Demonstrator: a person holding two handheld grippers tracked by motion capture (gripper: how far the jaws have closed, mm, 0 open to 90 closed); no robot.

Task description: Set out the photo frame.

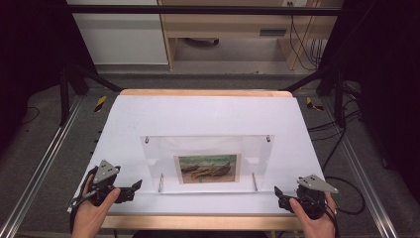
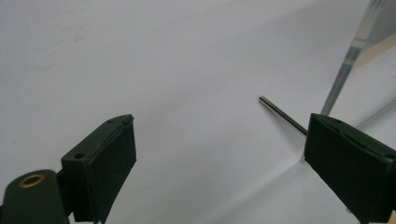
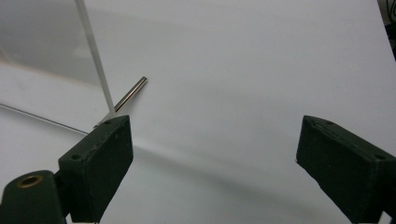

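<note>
1. My left claw [image 1: 132, 187]: jaws spread, holding nothing, low over the near left of the white desk [image 1: 208, 114].
2. My right claw [image 1: 278, 192]: jaws spread, holding nothing, at the near right.
3. Clear acrylic picture frame [image 1: 208, 148]: standing mid-desk between both claws, untouched, boat picture [image 1: 208, 168] inside.
4. Metal support pins [image 1: 161, 182]: projecting from the frame's near side.

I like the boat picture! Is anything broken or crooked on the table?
Nothing stands out. The clear frame stands straight on its metal legs, holding the boat picture level. The left tongs and right tongs wait open at either side, touching nothing.
</note>
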